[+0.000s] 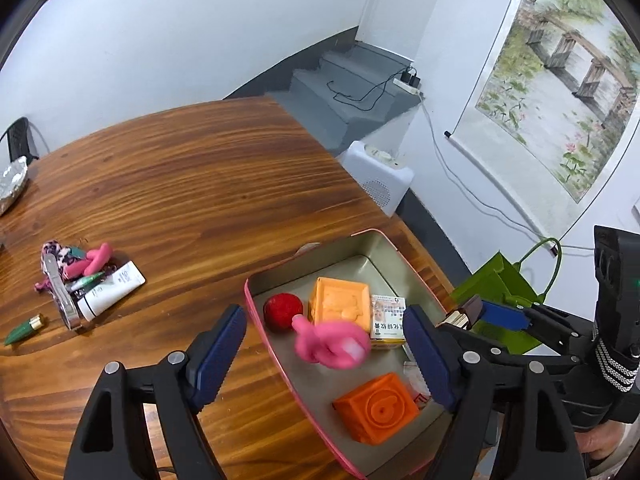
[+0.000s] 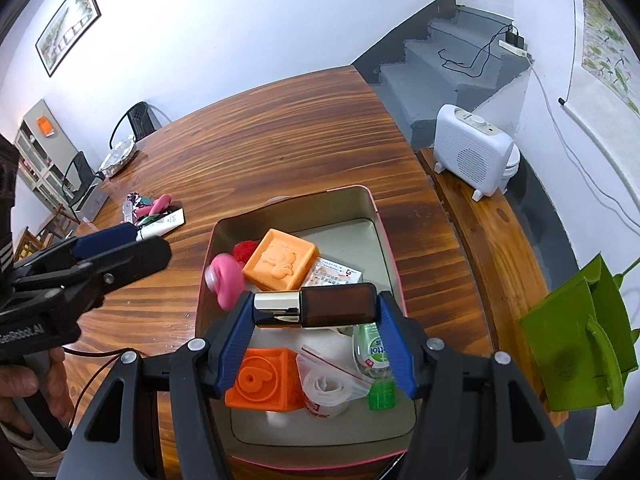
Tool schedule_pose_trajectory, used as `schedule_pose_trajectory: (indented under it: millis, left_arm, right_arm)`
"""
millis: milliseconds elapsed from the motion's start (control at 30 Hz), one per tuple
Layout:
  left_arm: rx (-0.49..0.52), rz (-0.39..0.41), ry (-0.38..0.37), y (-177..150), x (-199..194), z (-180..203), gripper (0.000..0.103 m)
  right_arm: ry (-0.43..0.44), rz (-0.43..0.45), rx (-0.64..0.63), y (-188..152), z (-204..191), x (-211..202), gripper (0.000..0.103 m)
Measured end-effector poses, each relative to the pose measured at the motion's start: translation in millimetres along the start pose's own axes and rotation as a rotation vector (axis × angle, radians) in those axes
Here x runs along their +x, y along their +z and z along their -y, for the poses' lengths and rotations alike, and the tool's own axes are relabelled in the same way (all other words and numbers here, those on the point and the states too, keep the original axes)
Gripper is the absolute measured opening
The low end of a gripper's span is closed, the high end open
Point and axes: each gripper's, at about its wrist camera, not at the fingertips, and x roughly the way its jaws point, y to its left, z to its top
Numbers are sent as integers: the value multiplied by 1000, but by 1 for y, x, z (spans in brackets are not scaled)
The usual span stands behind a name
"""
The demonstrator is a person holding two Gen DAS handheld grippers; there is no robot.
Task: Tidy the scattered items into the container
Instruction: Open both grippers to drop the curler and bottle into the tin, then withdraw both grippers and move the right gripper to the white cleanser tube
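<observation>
Pink toy (image 1: pixel 331 345) blurred, loose between wide-open left gripper (image 1: pixel 328 356) jaws, above tin (image 1: pixel 256 280) on table (image 1: pixel 200 200). Right gripper (image 2: pixel 316 334) jaws clamp brown bottle (image 2: pixel 320 305) over tin.

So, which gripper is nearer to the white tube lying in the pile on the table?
The left gripper. It hangs open over the tin's left part, on the white tube's side. The right gripper, holding a brown bottle, is over the tin's far side.
</observation>
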Motion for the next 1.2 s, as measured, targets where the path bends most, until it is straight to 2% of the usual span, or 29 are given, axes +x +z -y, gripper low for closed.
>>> schedule_pose_trajectory:
  millis: [400,433,500,533,1200]
  left_arm:
    - [-67,-6,53,-8,-7,-22,82]
    - [-71,-6,56,-9,-8,-24,82]
    - [-82,-6,64,-11,-10,-29,82]
    - [-86,-6,66,-12,-11,-32,82]
    - [-189,6,121,-36,-46,-96,82]
  right_arm:
    - [33,-7,-9,0,-10,0,65]
    - [34,-7,-10,0,-11,1,66]
    - [29,-6,-7,0,-14,1,77]
    - [26,-2,-3,0,-14,1,79]
    - [52,-15,-36,-3,-73,11,79]
